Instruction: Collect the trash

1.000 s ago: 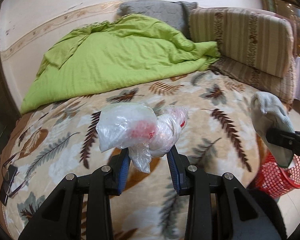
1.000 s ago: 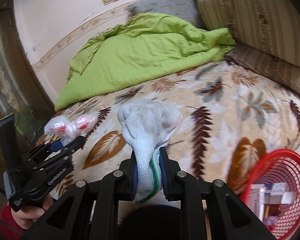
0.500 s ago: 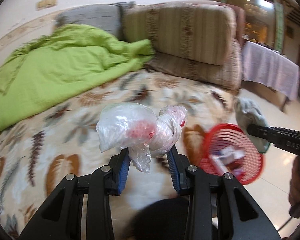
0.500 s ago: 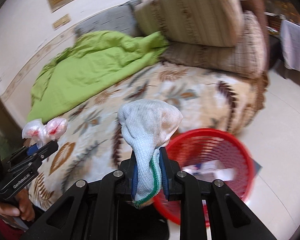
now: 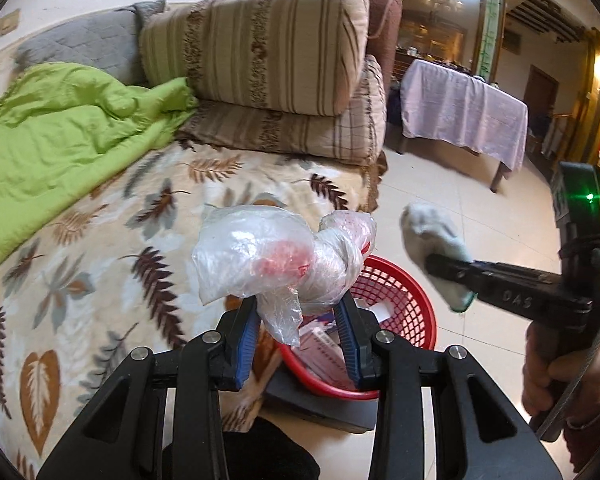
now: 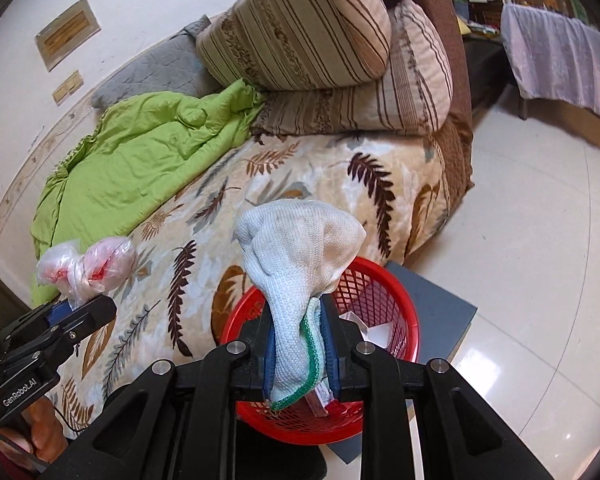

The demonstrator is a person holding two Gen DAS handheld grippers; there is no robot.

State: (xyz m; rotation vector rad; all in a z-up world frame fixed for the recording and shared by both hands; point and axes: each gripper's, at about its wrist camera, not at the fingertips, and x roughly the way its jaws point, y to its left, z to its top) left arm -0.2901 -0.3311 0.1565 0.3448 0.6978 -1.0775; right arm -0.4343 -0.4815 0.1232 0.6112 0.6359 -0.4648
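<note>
1. Left wrist view: your left hand-held gripper (image 5: 298,328) is clamped on a crumpled clear plastic bag (image 5: 276,264) with red marks inside, at the frame's centre. The bag bulges above the blue pads (image 5: 249,334) and a loose tail hangs down between them.
2. Directly behind and below the bag sits the red mesh basket (image 5: 404,304) on the floor, resting on a dark grey flat board (image 5: 316,404), just beside the bed (image 5: 100,248) with its leaf-print blanket. Paper scraps lie inside the basket.
3. At right of the frame, your right hand-held gripper (image 5: 440,266) pinches a white knit glove (image 5: 432,232) over the tiled floor, to the right of the basket. Your hand (image 5: 560,368) grips its handle at lower right.
4. Right wrist view: your right hand-held gripper (image 6: 298,352) is closed on the white knit glove (image 6: 300,248), whose green-edged cuff hangs down between the pads. The red mesh basket (image 6: 396,312) lies just behind it in the lower centre, with scraps inside.
5. At lower left, your left hand-held gripper (image 6: 80,306) holds the plastic bag (image 6: 84,266) above the bed (image 6: 260,184). A green quilt (image 6: 140,160) and striped cushions (image 6: 308,32) fill the upper left and top.
</note>
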